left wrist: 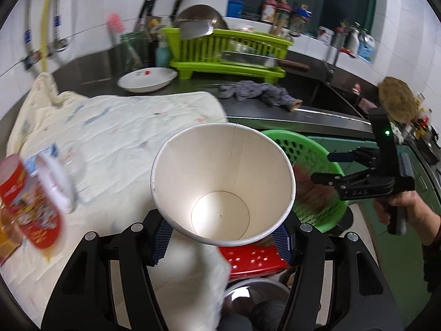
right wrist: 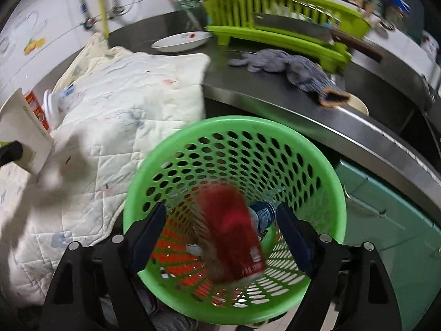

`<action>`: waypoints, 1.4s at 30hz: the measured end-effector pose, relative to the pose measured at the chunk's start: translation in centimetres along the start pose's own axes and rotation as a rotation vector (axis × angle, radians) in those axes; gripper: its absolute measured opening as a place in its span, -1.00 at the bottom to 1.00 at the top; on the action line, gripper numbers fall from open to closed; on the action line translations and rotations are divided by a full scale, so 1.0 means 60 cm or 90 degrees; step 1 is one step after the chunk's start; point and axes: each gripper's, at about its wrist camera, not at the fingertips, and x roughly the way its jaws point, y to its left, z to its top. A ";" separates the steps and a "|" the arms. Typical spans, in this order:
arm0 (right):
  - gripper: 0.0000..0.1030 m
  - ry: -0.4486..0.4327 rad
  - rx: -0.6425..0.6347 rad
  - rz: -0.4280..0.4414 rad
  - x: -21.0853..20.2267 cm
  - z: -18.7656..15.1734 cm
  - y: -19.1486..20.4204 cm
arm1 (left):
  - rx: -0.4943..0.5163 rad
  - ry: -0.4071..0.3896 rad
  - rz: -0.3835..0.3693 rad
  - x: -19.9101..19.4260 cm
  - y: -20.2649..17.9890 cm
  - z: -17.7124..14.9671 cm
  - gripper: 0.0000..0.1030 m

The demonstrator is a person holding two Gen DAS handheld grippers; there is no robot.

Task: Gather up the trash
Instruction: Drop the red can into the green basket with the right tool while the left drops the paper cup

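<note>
My left gripper (left wrist: 223, 240) is shut on a white paper cup (left wrist: 223, 182), mouth facing the camera, held above the quilted cloth's edge. The cup also shows at the left of the right wrist view (right wrist: 24, 135). My right gripper (right wrist: 220, 234) is open above the green perforated basket (right wrist: 234, 129). A blurred red can (right wrist: 234, 231) is between its fingers, apart from them, inside the basket. The right gripper also shows in the left wrist view (left wrist: 341, 168), over the basket (left wrist: 311, 154). A red can (left wrist: 30, 201) and a clear plastic bottle (left wrist: 58, 176) lie at the left on the cloth.
A white quilted cloth (left wrist: 115, 132) covers the steel counter (right wrist: 275, 93). A white dish (left wrist: 147, 80), a green dish rack (left wrist: 228, 52), a grey glove (right wrist: 286, 66) and a sink (left wrist: 325, 93) lie behind. A red stool (left wrist: 250, 259) stands under the basket.
</note>
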 end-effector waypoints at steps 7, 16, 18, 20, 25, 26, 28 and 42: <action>0.54 -0.022 0.027 0.005 -0.022 -0.026 -0.023 | 0.033 0.028 -0.032 0.064 -0.075 0.026 0.19; 0.61 -0.048 0.030 -0.007 -0.065 -0.058 -0.038 | 0.048 0.087 -0.063 0.163 -0.143 0.032 0.21; 0.61 -0.051 0.031 -0.008 -0.070 -0.062 -0.043 | 0.050 0.097 -0.066 0.177 -0.151 0.030 0.24; 0.61 -0.052 0.035 -0.011 -0.074 -0.066 -0.049 | 0.045 0.103 -0.069 0.188 -0.154 0.031 0.24; 0.61 -0.057 0.043 -0.010 -0.083 -0.075 -0.056 | 0.034 0.104 -0.078 0.201 -0.160 0.030 0.49; 0.61 -0.058 0.043 -0.009 -0.084 -0.076 -0.055 | 0.035 0.102 -0.079 0.201 -0.161 0.031 0.49; 0.61 -0.057 0.040 -0.009 -0.084 -0.078 -0.051 | 0.038 0.097 -0.076 0.196 -0.161 0.030 0.50; 0.61 -0.060 -0.017 0.027 -0.071 -0.049 0.038 | 0.015 0.044 0.045 0.076 -0.037 0.003 0.50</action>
